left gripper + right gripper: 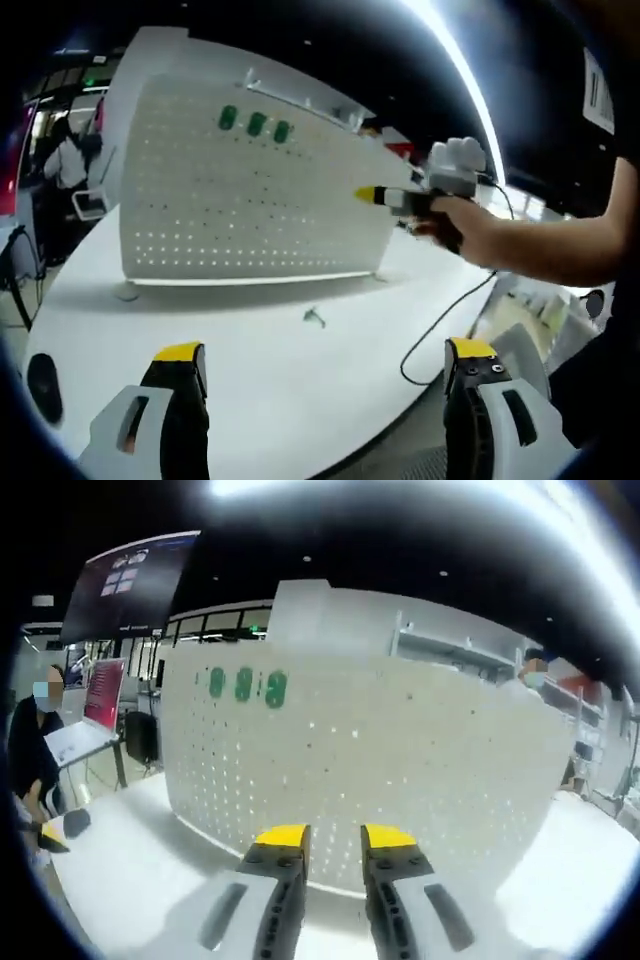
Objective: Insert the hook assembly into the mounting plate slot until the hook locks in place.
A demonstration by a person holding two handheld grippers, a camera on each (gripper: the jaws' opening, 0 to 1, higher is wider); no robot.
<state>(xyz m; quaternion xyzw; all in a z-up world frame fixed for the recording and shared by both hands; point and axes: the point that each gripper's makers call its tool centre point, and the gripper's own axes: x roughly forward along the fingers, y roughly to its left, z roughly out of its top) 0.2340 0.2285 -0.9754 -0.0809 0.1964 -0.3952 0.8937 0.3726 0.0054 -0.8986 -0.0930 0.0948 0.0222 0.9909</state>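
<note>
A white pegboard mounting plate (250, 190) stands upright on the white table (250, 370), with three green marks (256, 124) near its top. A small metal hook (315, 318) lies on the table in front of it. My left gripper (325, 352) is open wide, low over the near table edge, with nothing between its jaws. A hand holds my right gripper (385, 196) up by the plate's right part. In the right gripper view the right gripper (335, 836) faces the plate (400, 750) closely, its yellow tips nearly together with nothing seen between them.
A black cable (440, 320) trails across the table's right side toward its edge. A dark oval object (45, 385) lies at the table's left edge. A person (30, 750) sits by a laptop (85, 730) at the left, beyond the table.
</note>
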